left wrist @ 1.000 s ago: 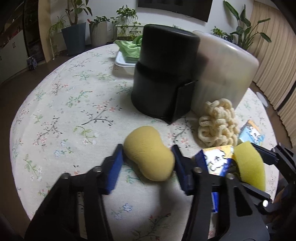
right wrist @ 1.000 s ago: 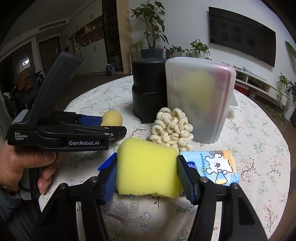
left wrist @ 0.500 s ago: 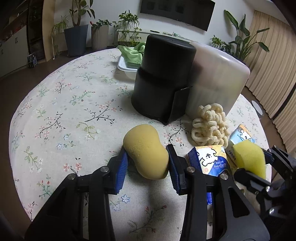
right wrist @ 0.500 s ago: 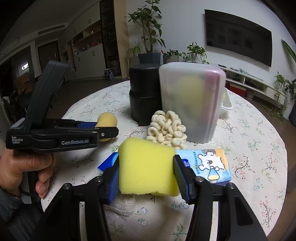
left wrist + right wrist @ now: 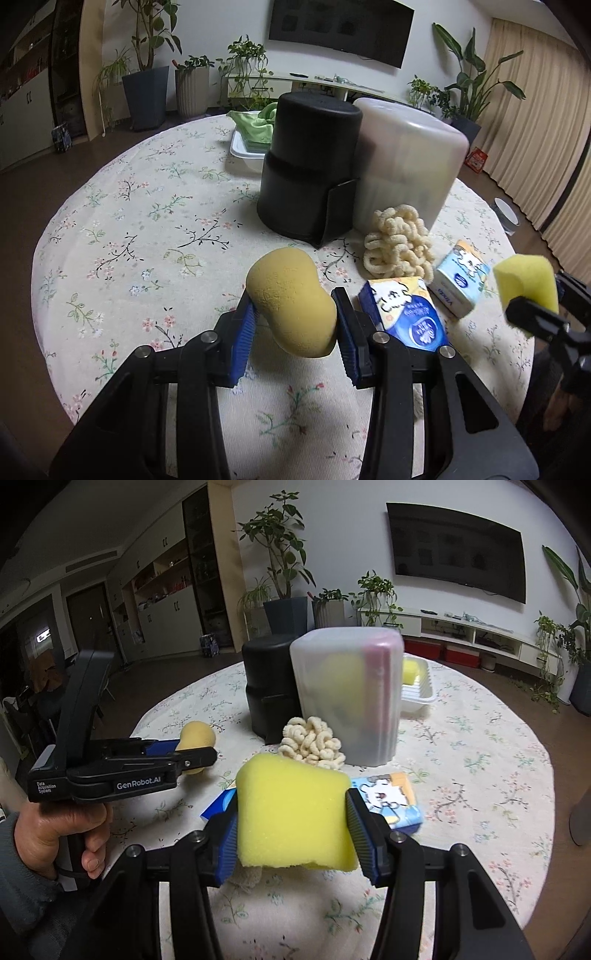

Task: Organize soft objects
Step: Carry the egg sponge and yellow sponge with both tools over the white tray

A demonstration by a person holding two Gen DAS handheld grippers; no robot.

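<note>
Seen from the left wrist, the left gripper point(image 5: 295, 325) is clamped on a tan peanut-shaped sponge point(image 5: 291, 299), its blue pads pressing both flanks, the sponge apparently lifted clear of the floral tablecloth point(image 5: 129, 229), likely so it can be carried to a container. Ahead stand a black bin point(image 5: 306, 170) and, touching it, a frosted plastic bin point(image 5: 410, 162), both seemingly upside down, with a cream chenille duster point(image 5: 397, 243) at their foot and two tissue packs point(image 5: 406, 314) near the jaws; behind them a white tray point(image 5: 242, 149) holds a green cloth point(image 5: 258, 122). From the right wrist, the right gripper point(image 5: 291, 830) is squeezed on a bright yellow sponge point(image 5: 291, 812), held above the cloth for the same reason, it appears. The person's left hand point(image 5: 62, 830) grips the other tool alongside, the tan sponge at its tip. The two bins and the duster stand between both sponges and the tray, so a route there probably has to pass over or around them.
</note>
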